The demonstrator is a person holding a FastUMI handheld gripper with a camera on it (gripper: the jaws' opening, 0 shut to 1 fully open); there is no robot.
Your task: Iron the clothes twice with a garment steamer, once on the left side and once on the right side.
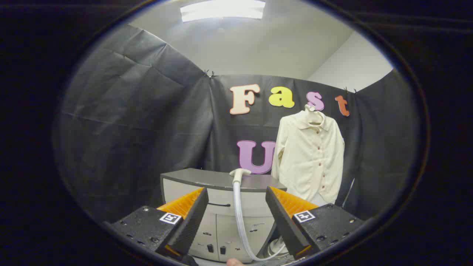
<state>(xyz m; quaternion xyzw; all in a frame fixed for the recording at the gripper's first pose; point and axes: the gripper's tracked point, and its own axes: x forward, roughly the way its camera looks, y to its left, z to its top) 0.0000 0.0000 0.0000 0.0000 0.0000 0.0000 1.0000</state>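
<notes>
ceiling light (223, 10) overhead, bright | sharp focus | edges fisheye-bent

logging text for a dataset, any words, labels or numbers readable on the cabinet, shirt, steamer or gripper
No quotable text on any of them.
cabinet: small dark marks on its front, too small to read.
shirt and steamer head: no print seen.
hand-held gripper, open, holding nothing: a square coded marker on each finger base, patterns, not words.

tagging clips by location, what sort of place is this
Probably a cloth-walled test booth set up for ironing: a cream shirt hangs on the wall, a steamer head rests on a grey cabinet, beyond the open gripper.
</notes>
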